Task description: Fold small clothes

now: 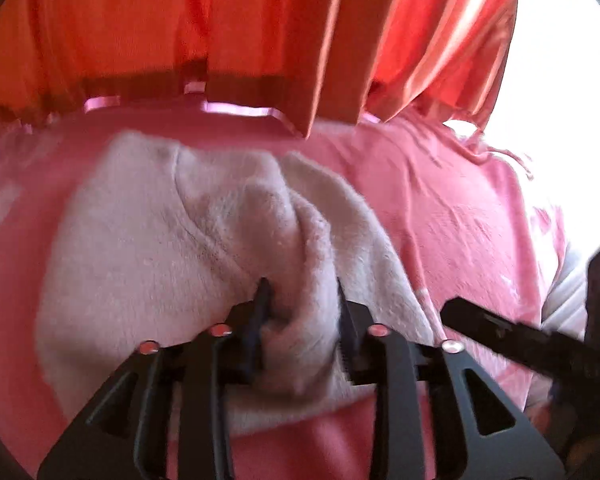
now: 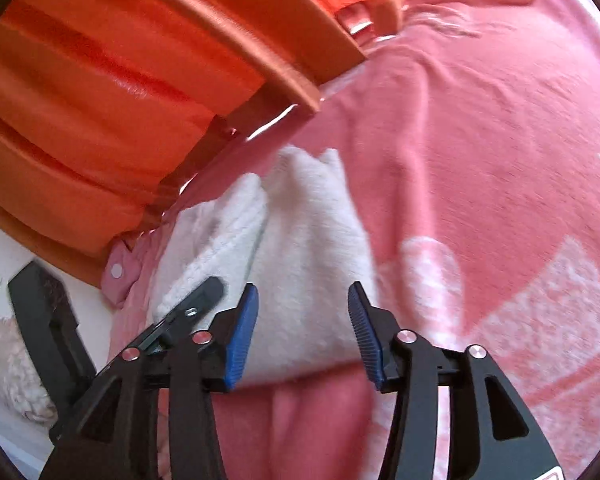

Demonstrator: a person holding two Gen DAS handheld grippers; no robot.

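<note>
- Nearest, the left gripper (image 1: pixel 302 300) has its two black fingers (image 1: pixel 260 320) pressed into a bunched ridge of the white fleece garment (image 1: pixel 160 260); cloth fills the gap between them, so it looks clamped on that fold, though the jaws are not drawn fully together.
- Just as near in its own view, the right gripper (image 2: pixel 302 304) stands with its blue-padded fingers (image 2: pixel 242 332) apart, nothing between them, poised over the near edge of the same white garment (image 2: pixel 300 240).
- Each tool shows in the other's view: the right one enters at the lower right of the left view, the left one at the lower left of the right view, so the two are close beside each other at the garment's near edge.
- Under it all, the garment lies on a pink blanket (image 2: pixel 480 160) with pale printed shapes; it looks partly folded, with a crease running along its middle.
- Farther back, an orange wooden frame (image 2: pixel 260 40) and orange curtain (image 1: pixel 120 20) border the blanket's far edge.
- Risks, as I judge them: the thick fleece could slip from the left grip if pulled quickly; the right jaws, closing low, might catch the pink blanket along with the garment and drag both; uneven lifting could skew the fold; and with the tools this close, they could bump.
</note>
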